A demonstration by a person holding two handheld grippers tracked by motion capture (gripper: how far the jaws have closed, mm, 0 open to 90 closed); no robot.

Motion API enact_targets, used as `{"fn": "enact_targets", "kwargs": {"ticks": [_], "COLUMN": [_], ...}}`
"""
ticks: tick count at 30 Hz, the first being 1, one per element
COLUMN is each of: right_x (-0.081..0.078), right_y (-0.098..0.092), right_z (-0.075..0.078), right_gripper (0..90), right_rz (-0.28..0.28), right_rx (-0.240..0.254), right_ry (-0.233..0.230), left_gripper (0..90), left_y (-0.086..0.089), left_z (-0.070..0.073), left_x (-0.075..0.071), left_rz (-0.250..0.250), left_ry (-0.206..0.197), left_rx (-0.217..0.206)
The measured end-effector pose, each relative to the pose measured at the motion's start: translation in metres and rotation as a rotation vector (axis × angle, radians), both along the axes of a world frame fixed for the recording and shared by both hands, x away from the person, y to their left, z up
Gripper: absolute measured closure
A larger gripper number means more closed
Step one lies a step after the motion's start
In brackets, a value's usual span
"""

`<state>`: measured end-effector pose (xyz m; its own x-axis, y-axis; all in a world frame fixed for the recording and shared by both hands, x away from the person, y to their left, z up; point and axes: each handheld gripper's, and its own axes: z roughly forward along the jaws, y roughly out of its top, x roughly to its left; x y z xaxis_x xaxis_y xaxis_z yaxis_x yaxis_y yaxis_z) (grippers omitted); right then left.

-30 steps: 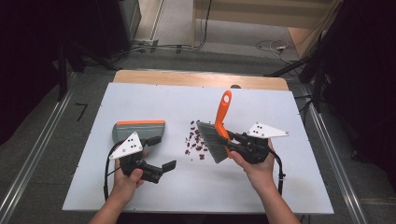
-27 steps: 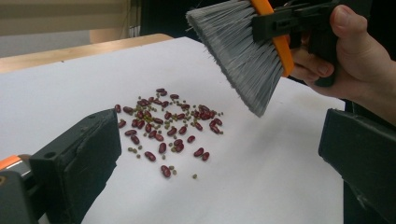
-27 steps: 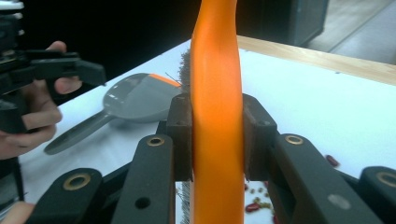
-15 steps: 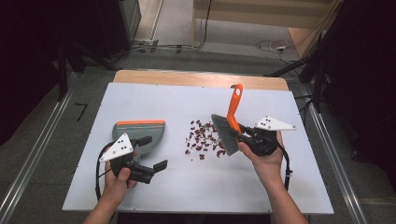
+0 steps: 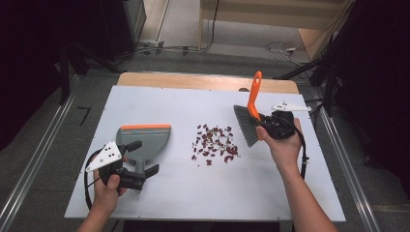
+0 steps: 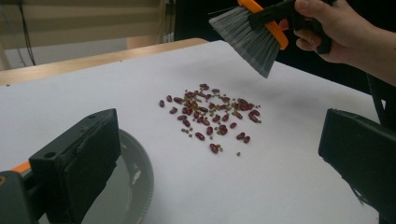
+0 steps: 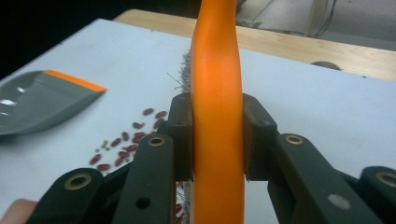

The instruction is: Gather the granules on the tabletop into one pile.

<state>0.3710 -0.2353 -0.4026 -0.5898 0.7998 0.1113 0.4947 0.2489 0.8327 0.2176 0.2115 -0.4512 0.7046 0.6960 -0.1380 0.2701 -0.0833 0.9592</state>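
Sweeping setup, white table top. Scattered pile of dark red beans with a few small green ones lies mid-table, touching neither tool.

Right gripper: jaws clamped on the orange plastic handle of the hand brush with grey bristles. In the right gripper view both pads press flat on the handle's sides. The brush is held off the table, just right of the beans, bristles pointing down and left, handle standing up toward the far edge.

Left gripper: jaws apart, straddling the handle of the grey plastic dustpan with an orange lip, not squeezing it as far as the high view shows. The pan lies flat at the near left, well apart from the beans, its orange lip facing the far edge, not the pile.

Risks, as judged:
- Pan is not gripped or braced. A sweep toward it may push it away, and beans would slide under or past the lip.
- The lip faces away from the pile. Unless the pan is turned, the beans meet its side wall.
- Round beans roll. A fast or high stroke may scatter them leftward or off the near edge.
- The grip sits low on a smooth handle, so bristle drag could twist the brush in the pads.
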Motion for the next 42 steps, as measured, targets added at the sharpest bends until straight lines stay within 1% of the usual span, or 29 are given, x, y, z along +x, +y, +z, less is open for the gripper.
{"fn": "enact_targets", "kwargs": {"ticks": [1, 2, 3, 4, 5, 6, 7, 8, 9, 11, 12, 13, 15, 16, 20, 22, 24, 26, 27, 28, 29, 31, 33, 34, 36, 37, 38, 40, 42], "right_x": [0.000, 0.003, 0.010, 0.013, 0.013, 0.017, 0.024, 0.024, 0.029, 0.037, 0.044, 0.044, 0.053, 0.053, 0.061, 0.064, 0.067, 0.068, 0.069, 0.069, 0.068, 0.065, 0.064, 0.061, 0.060, 0.056, 0.056, 0.051, 0.049], "right_y": [0.000, 0.001, 0.005, 0.007, 0.007, 0.009, 0.014, 0.014, 0.016, 0.019, 0.022, 0.022, 0.028, 0.028, 0.041, 0.050, 0.058, 0.071, 0.075, 0.075, 0.079, 0.091, 0.095, 0.103, 0.106, 0.111, 0.111, 0.114, 0.114], "right_z": [0.000, 0.000, 0.000, -0.001, -0.001, -0.001, -0.003, -0.003, -0.003, -0.003, -0.004, -0.004, -0.006, -0.006, -0.010, -0.015, -0.019, -0.026, -0.028, -0.028, -0.031, -0.036, -0.037, -0.038, -0.038, -0.039, -0.039, -0.040, -0.040], "right_gripper": [68.4, 68.5, 68.5, 68.5, 68.5, 68.4, 68.5, 68.5, 68.5, 68.5, 68.5, 68.5, 68.5, 68.5, 68.5, 68.5, 68.5, 68.5, 68.5, 68.5, 68.5, 68.6, 68.6, 68.8, 68.9, 69.2, 69.2, 69.2, 69.2], "right_rz": [0.000, -0.007, -0.019, -0.025, -0.025, -0.027, -0.028, -0.028, -0.026, -0.026, -0.029, -0.029, -0.034, -0.034, -0.027, -0.015, -0.006, 0.017, 0.032, 0.032, 0.041, 0.066, 0.076, 0.102, 0.112, 0.130, 0.130, 0.164, 0.172], "right_rx": [0.000, -0.024, -0.069, -0.092, -0.092, -0.118, -0.173, -0.173, -0.198, -0.228, -0.262, -0.262, -0.292, -0.292, -0.349, -0.405, -0.441, -0.513, -0.524, -0.524, -0.541, -0.554, -0.557, -0.566, -0.566, -0.572, -0.572, -0.588, -0.589], "right_ry": [0.000, -0.001, 0.004, 0.005, 0.005, 0.011, 0.012, 0.012, 0.016, 0.026, 0.028, 0.028, 0.035, 0.035, 0.042, 0.029, 0.035, 0.019, 0.018, 0.018, 0.021, 0.046, 0.055, 0.067, 0.075, 0.080, 0.080, 0.087, 0.088], "left_gripper": [0.0, 0.0, 0.0, 0.0, 0.0, 0.0, 0.0, 0.0, 0.0, 0.0, 0.0, 0.0, 0.0, 0.0, 0.0, 0.0, 0.0, 0.0, 0.0, 0.0, 0.0, 0.0, 0.0, 0.0, 0.0, 0.0, 0.0, 0.0, 0.0], "left_y": [0.001, 0.002, 0.003, 0.003, 0.002, 0.002, 0.001, 0.001, 0.001, 0.002, 0.002, 0.002, 0.002, 0.002, 0.001, 0.001, 0.003, 0.004, 0.004, 0.004, 0.004, 0.003, 0.003, 0.003, 0.002, 0.002, 0.002, 0.001, 0.001], "left_z": [0.000, 0.000, -0.001, -0.001, -0.002, -0.003, -0.003, -0.004, -0.004, -0.004, -0.004, -0.004, -0.004, -0.004, -0.004, -0.004, -0.004, -0.004, -0.004, -0.004, -0.004, -0.004, -0.005, -0.005, -0.005, -0.004, -0.004, -0.004, -0.004], "left_x": [0.000, 0.000, 0.000, 0.000, 0.000, 0.000, 0.001, 0.001, 0.001, 0.002, 0.002, 0.002, 0.001, 0.001, 0.002, 0.002, 0.002, 0.001, 0.001, 0.001, 0.001, 0.001, 0.001, 0.001, 0.001, 0.001, 0.001, 0.000, 0.000], "left_rz": [0.005, 0.008, 0.013, 0.015, 0.018, 0.019, 0.020, 0.018, 0.016, 0.015, 0.016, 0.016, 0.014, 0.015, 0.013, 0.015, 0.016, 0.020, 0.021, 0.021, 0.022, 0.023, 0.020, 0.018, 0.017, 0.017, 0.017, 0.018, 0.017], "left_ry": [-0.001, -0.002, -0.001, 0.000, 0.001, 0.001, 0.002, 0.003, 0.003, 0.003, 0.003, 0.002, 0.003, 0.004, 0.004, 0.003, 0.002, 0.001, 0.001, 0.002, 0.002, 0.004, 0.005, 0.005, 0.004, 0.005, 0.003, 0.004, 0.003], "left_rx": [-0.003, -0.008, -0.008, -0.002, 0.004, 0.014, 0.021, 0.023, 0.023, 0.012, 0.010, 0.010, 0.012, 0.014, 0.023, 0.025, 0.018, 0.019, 0.015, 0.015, 0.015, 0.015, 0.014, 0.014, 0.012, 0.013, 0.011, 0.013, 0.013]}}
